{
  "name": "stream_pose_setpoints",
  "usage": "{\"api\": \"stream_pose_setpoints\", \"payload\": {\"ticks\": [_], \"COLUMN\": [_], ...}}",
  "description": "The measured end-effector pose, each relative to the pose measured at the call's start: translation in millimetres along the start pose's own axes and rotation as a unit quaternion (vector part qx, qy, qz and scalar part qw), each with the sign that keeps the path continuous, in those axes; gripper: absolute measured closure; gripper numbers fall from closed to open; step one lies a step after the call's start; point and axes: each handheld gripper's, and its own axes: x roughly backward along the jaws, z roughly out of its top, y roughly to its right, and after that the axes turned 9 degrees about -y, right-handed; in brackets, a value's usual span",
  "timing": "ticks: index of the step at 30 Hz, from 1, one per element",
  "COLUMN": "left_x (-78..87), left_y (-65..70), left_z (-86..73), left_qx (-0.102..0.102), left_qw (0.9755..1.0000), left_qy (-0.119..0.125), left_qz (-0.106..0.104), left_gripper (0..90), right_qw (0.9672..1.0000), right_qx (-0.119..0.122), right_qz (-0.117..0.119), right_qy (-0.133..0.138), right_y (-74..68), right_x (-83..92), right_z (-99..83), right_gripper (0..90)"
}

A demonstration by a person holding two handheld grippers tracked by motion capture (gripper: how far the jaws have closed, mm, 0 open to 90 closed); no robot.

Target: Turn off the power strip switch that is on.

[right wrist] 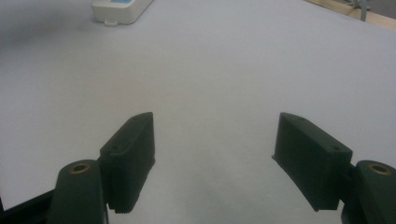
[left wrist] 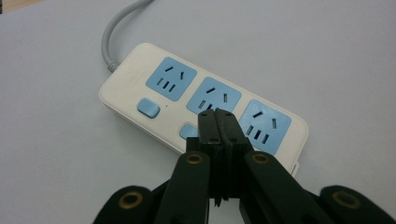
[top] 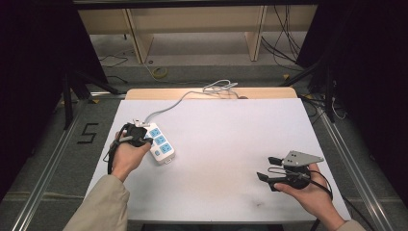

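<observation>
Your left gripper [left wrist: 218, 122] jaws pinched together, empty, tip over middle switch [left wrist: 188, 131] of power strip [left wrist: 140, 58]; likely pressing step, push down next. Right gripper [right wrist: 215, 158] wide, idle.

Beyond the white table [top: 216, 192]: wooden shelving [top: 192, 29], loose floor cables [top: 284, 43].

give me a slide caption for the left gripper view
Closed left gripper poised over the middle switch of a white three-outlet power strip.
</observation>
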Motion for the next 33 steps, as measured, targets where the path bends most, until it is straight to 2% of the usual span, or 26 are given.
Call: {"api": "stream_pose_setpoints", "payload": {"ticks": [33], "left_x": [-13.4], "left_y": [-5.8], "left_z": [13.7], "left_qx": [-0.001], "left_qw": [0.9995], "left_qy": [-0.031], "left_qz": [0.005], "left_gripper": [89.9], "right_qw": [1.0000], "right_qx": [0.001], "right_qz": [0.003], "right_qy": [-0.003], "right_y": [0.0], "right_x": [-0.5], "right_z": [-0.4], "right_gripper": [29.2]}}
